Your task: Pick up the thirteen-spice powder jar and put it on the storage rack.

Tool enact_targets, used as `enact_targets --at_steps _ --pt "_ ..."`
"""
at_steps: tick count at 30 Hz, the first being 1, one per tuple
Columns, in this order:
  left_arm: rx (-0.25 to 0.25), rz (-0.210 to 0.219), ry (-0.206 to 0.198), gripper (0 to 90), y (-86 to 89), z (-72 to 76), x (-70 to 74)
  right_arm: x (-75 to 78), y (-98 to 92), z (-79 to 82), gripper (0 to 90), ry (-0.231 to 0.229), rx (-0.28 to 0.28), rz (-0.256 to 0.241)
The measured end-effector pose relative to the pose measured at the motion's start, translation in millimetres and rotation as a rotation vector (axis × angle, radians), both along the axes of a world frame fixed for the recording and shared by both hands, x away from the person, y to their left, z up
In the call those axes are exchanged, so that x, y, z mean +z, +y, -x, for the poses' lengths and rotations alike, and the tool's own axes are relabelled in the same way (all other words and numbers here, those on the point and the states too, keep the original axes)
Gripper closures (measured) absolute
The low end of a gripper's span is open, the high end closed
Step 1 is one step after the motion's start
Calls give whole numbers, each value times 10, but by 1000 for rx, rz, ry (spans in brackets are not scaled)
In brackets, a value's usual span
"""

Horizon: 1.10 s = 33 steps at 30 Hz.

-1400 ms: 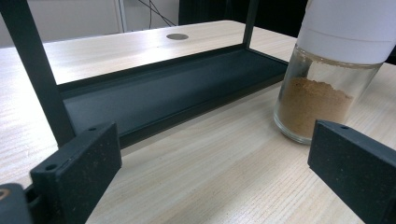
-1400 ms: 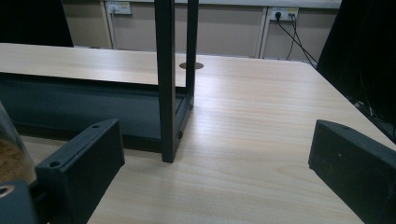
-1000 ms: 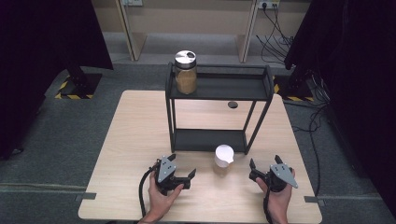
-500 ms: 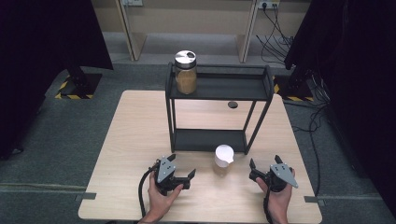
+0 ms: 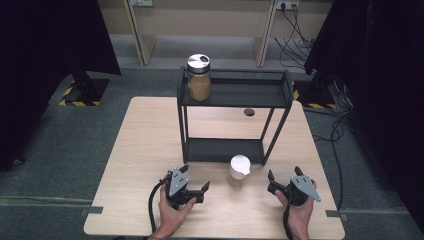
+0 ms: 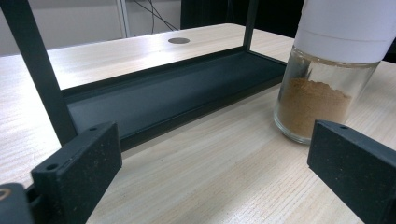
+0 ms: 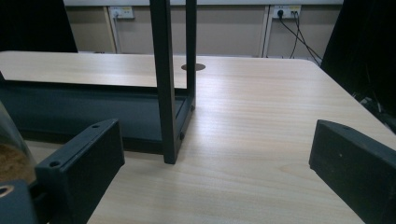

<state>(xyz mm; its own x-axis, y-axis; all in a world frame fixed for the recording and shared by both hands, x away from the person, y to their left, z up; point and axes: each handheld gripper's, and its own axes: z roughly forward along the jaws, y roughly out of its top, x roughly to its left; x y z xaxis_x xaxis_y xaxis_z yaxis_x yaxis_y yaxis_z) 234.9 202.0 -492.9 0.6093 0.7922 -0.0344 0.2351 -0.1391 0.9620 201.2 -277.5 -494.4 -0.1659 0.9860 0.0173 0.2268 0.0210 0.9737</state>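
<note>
We hold the left gripper (image 5: 192, 186) and the right gripper (image 5: 281, 182) low over the near part of the bench (image 5: 145, 150), both with jaws wide apart and nothing between them. Between the two stands the white-capped jar (image 5: 239, 167), upright on the wood, just in front of the rack (image 5: 231, 95) and close to its lower shelf (image 5: 220, 150) without clearly touching it. Each gripper is near the jar but apart from it. Bare wood lies around the jar on its left, right and near sides, and the bench's near edge runs just behind our hands. The rack's front right post (image 7: 164, 84) stands close ahead of the right gripper.

In the left gripper view the jar (image 6: 327, 79) is clear glass under a broad white cap, with brown powder filling its lower part. A second jar (image 5: 199, 77) with a metal lid sits on the rack's top shelf, at its left end.
</note>
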Motion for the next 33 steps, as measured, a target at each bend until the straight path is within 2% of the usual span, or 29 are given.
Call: enact_targets --at_steps 3,4,6,10,15,26,33 --pt "1 1 -1 26 0 3 -2 13 -19 14 31 -4 1 -26" --pt "2 0 2 26 -1 -1 1 55 -44 50 33 -40 22 -45" --pt "1 1 3 26 1 -4 3 117 -57 91 34 -81 51 -69" --pt "2 -1 1 26 -3 1 2 217 -57 158 34 -141 142 -86" --pt "3 1 3 26 0 -2 3 290 0 184 34 -172 251 -82" --pt "1 -4 2 30 -6 -2 7 325 253 102 37 -162 361 -35" --pt "0 -7 1 30 -6 -1 7 300 434 -28 46 -136 381 -2"
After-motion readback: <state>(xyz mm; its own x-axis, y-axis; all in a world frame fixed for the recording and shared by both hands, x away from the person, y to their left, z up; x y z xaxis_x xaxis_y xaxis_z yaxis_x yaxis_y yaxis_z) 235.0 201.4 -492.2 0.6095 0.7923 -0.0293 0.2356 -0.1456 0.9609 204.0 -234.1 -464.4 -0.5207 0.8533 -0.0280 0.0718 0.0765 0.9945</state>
